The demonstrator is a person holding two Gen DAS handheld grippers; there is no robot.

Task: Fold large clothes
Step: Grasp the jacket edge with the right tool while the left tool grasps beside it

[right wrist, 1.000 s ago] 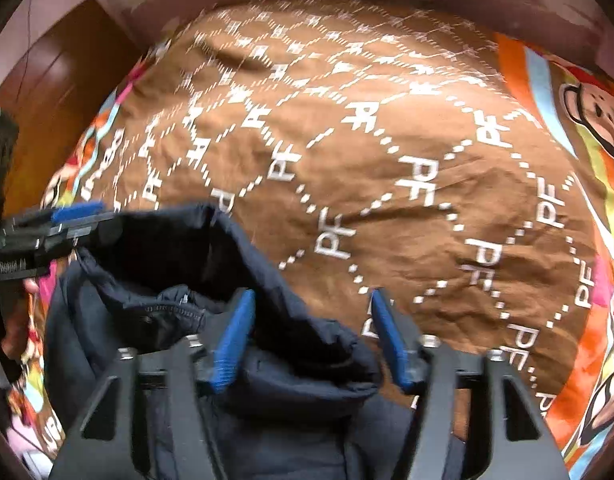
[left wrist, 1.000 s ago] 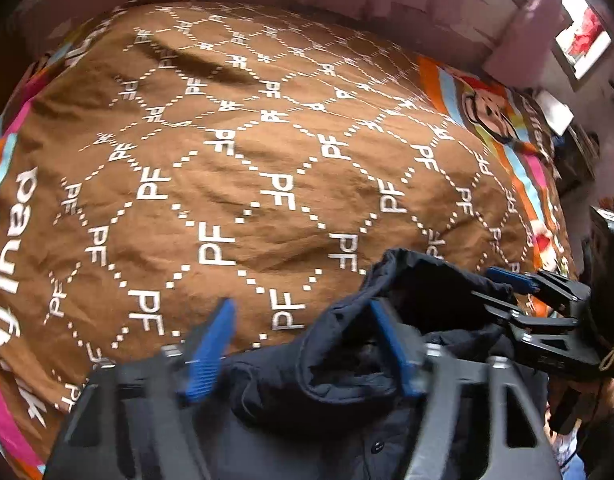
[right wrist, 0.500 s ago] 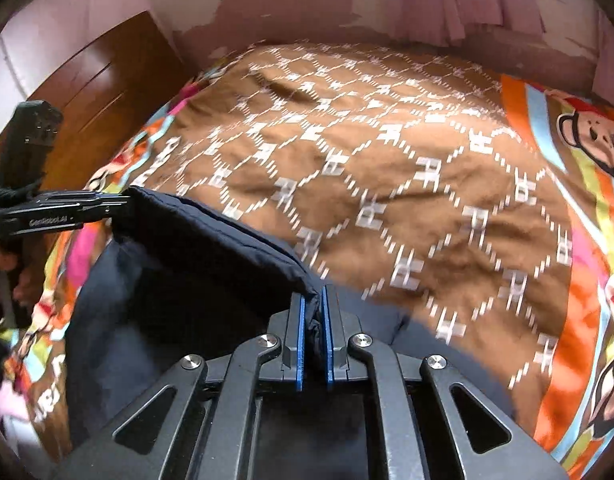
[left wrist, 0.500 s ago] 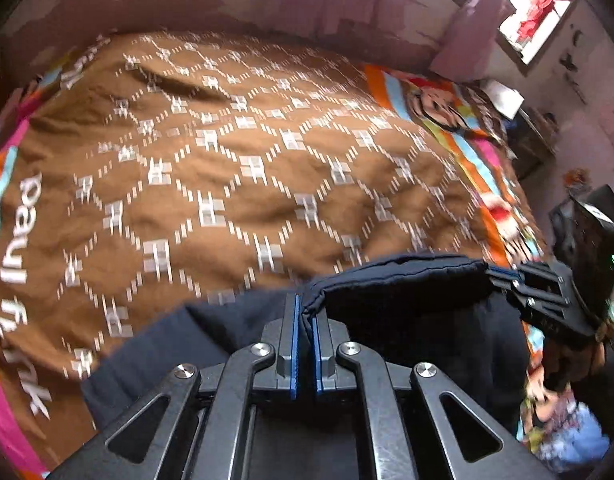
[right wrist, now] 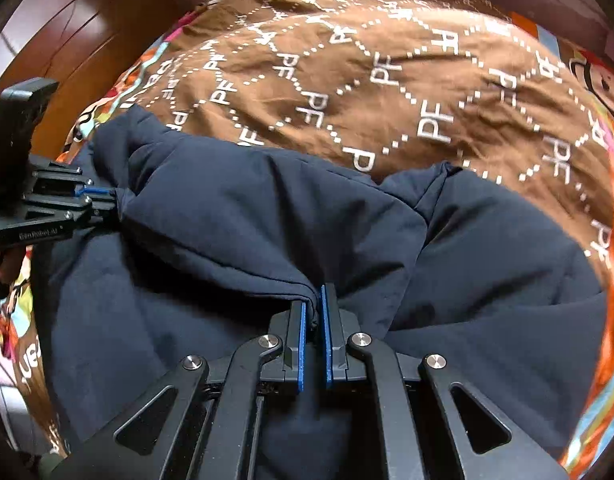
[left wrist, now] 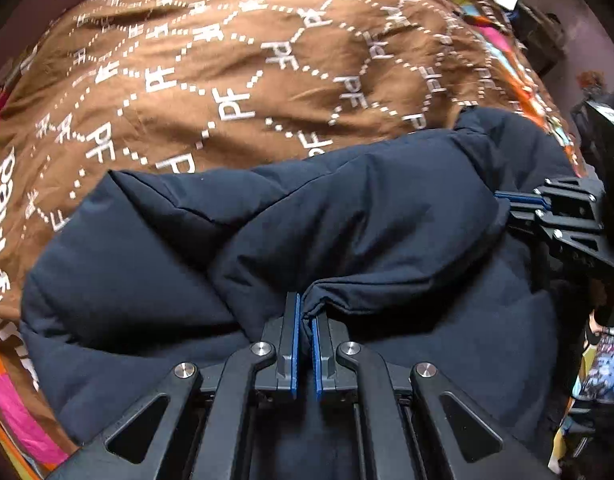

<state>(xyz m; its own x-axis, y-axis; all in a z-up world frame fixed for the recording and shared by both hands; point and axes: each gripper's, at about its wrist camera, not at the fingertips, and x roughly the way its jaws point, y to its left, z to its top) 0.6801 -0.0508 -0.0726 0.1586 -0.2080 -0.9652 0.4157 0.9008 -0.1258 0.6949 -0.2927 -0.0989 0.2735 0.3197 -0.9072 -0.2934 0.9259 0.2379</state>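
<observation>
Both grippers, your left gripper [left wrist: 304,320] and right gripper [right wrist: 313,308], have clamped shut on the edge of the padded navy-blue jacket [left wrist: 347,220], where a second ago their jaws stood spread. Beneath it lies the bed's brown quilt with white lettering [left wrist: 227,80]. The jacket now sits lowered along the near edge, so you're judged ready to fold.

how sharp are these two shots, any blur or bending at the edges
Left wrist view: jacket and left gripper sharp, bedspread lettering smeared at the far edge, fisheye bowing the bed. Right wrist view: likewise, dark corners, glare on the wooden panel.
</observation>
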